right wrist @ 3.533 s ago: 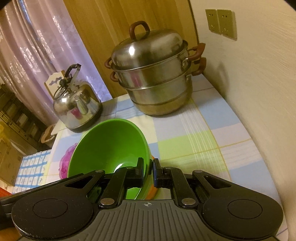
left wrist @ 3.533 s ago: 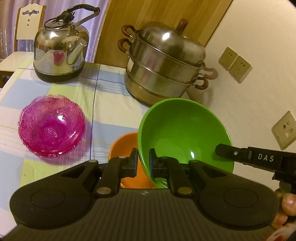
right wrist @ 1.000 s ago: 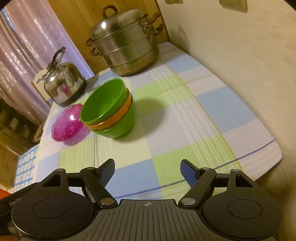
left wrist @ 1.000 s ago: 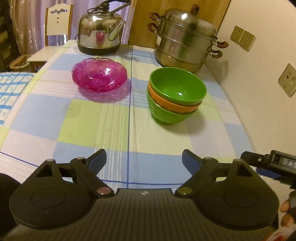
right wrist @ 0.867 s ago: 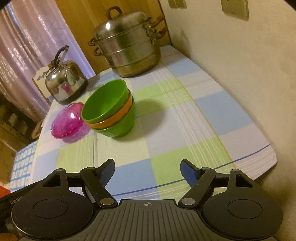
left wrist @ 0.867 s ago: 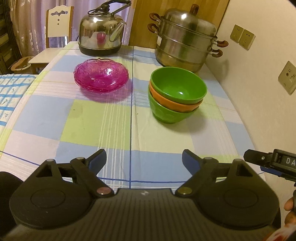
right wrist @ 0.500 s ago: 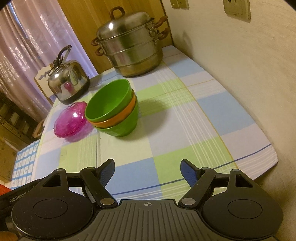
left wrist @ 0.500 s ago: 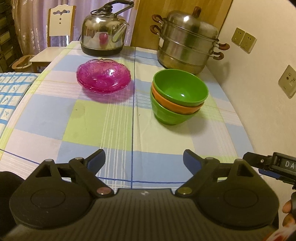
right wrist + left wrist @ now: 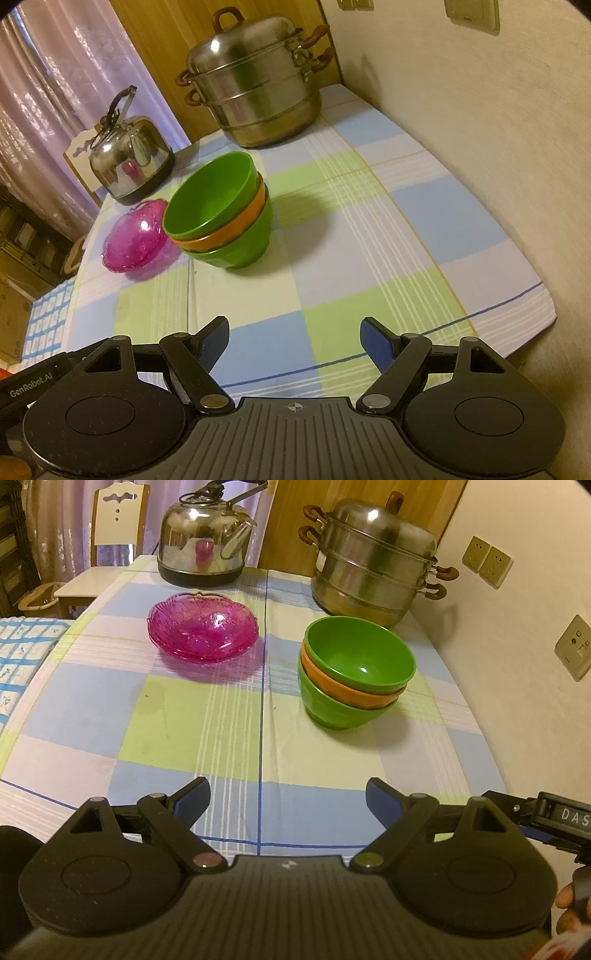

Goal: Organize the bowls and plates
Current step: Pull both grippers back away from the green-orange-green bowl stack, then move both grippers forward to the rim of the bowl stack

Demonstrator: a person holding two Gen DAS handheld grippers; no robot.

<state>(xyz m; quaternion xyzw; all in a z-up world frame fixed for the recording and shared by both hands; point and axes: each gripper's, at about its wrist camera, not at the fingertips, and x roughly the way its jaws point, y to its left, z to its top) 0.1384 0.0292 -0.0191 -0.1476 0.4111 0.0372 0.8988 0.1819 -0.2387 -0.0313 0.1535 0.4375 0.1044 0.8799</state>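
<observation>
We hold the left tongs (image 9: 287, 800) and right tongs (image 9: 294, 338) spread wide and empty above the counter (image 9: 199, 731) edge. At one o'clock sit three stacked bowls (image 9: 354, 672); at eleven, the pink glass bowl (image 9: 202, 631).

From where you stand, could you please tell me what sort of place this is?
Most likely a home dining or kitchen corner: a table under a checked cloth carries a steel kettle, a tiered steamer pot and stacked bowls, with a wooden chair behind.
</observation>
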